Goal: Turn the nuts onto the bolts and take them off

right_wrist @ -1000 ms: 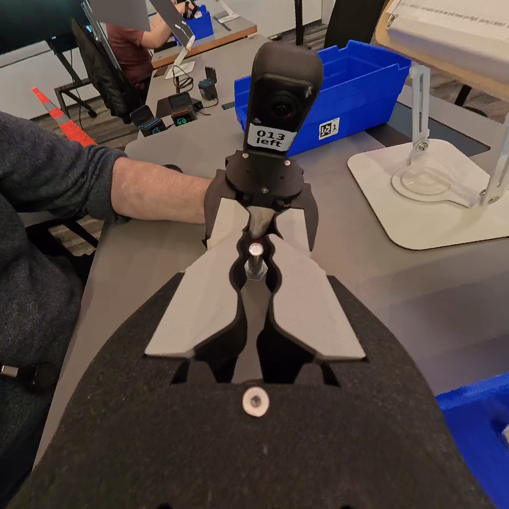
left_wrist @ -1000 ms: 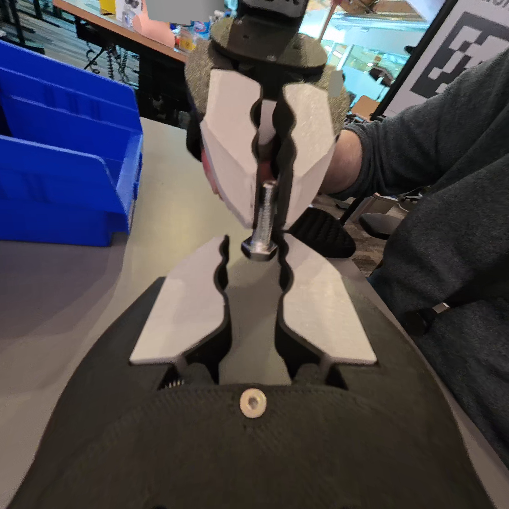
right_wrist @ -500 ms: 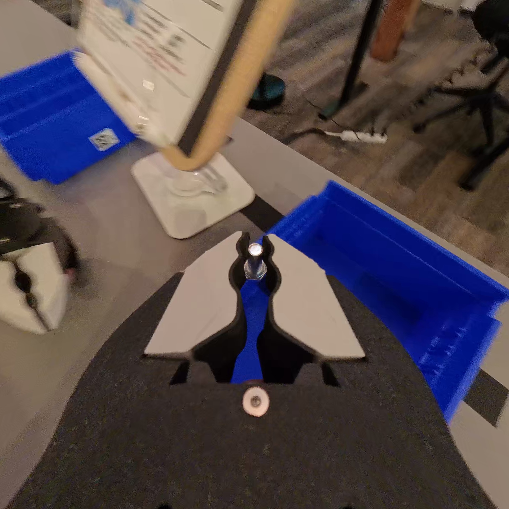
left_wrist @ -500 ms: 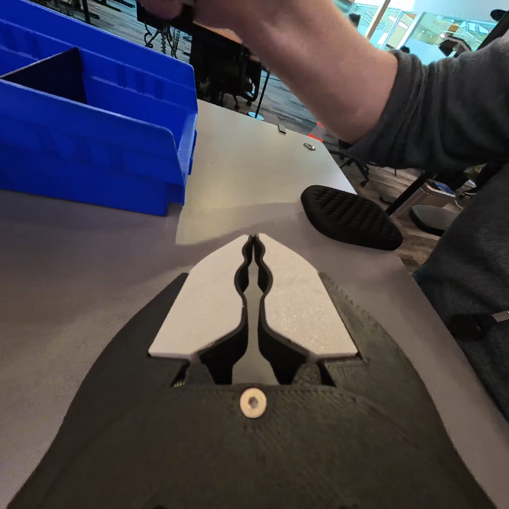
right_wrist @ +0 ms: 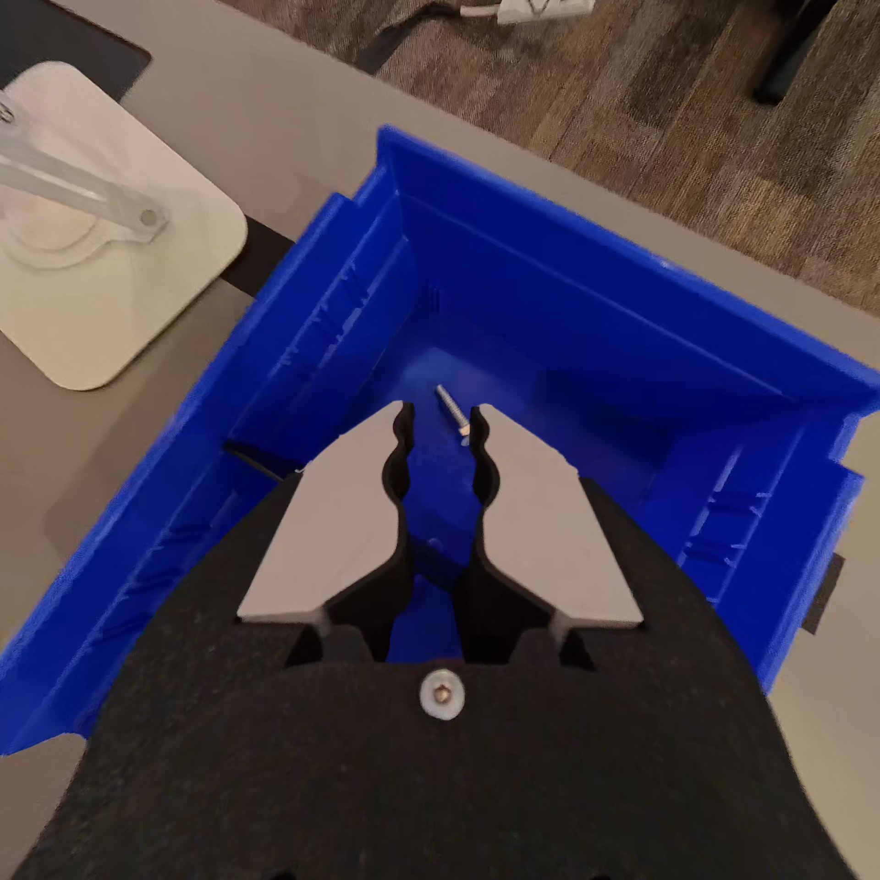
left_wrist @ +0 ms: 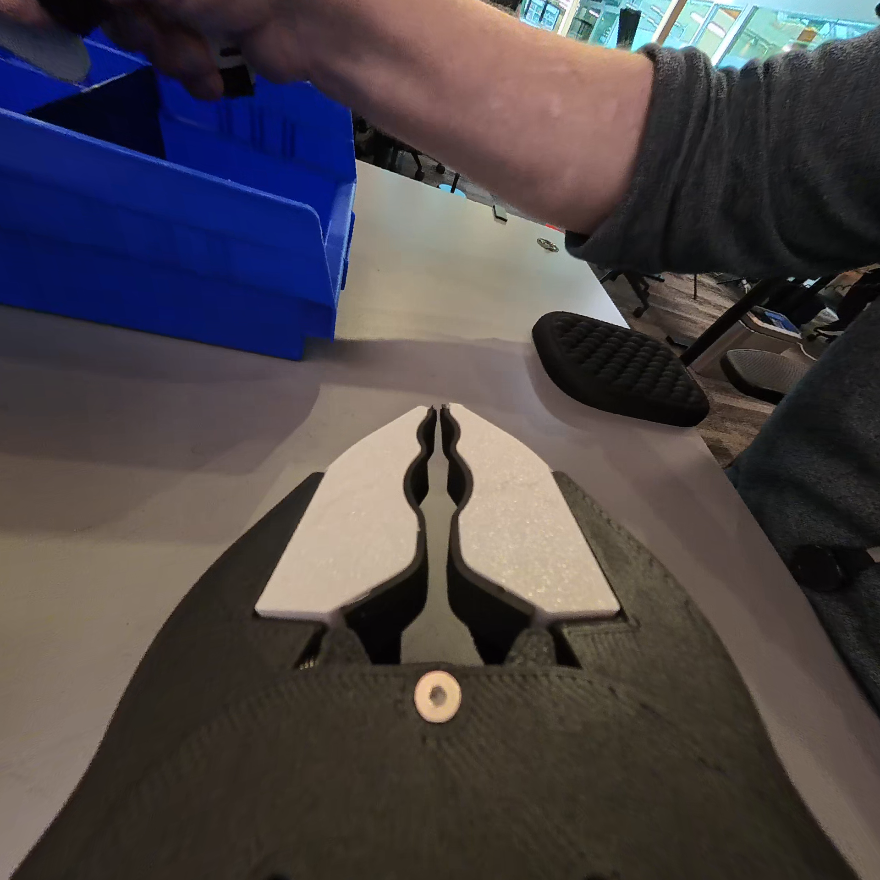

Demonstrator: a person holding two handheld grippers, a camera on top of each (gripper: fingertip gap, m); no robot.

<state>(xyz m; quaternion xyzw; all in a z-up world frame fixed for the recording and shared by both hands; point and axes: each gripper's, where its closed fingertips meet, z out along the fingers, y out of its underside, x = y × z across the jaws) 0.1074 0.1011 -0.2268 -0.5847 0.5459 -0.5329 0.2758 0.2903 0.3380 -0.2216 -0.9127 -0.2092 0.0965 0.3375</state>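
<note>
In the left wrist view, the left gripper point(left_wrist: 438, 408) lies low over the grey table point(left_wrist: 452, 285), its fingers drawn together until the tips all but touch, with nothing between them. A second ago they stood apart around the head of a bolt that the other gripper held; half a second ago they were already closed and empty. A blue bin point(left_wrist: 190, 228) sits ahead to the left, and a black textured pad point(left_wrist: 619, 366) rests near the table's right edge. A bare forearm in a grey sleeve point(left_wrist: 500, 119) reaches across the top of the frame toward the bin. Behind are office chairs and glass walls.

In the right wrist view, the right gripper point(right_wrist: 442, 409) looks down into a second blue bin point(right_wrist: 571, 295), fingers parted and empty. The bolt point(right_wrist: 452, 413) lies on the bin floor just beyond the fingertips — long axis running from lower right to upper left, head toward the gripper, threaded end pointing away. Half a second ago it stood clamped between these fingers. The bin rests on the grey table beside a white stand base point(right_wrist: 95, 262); wood-patterned flooring point(right_wrist: 619, 71) shows past the table's edge.
</note>
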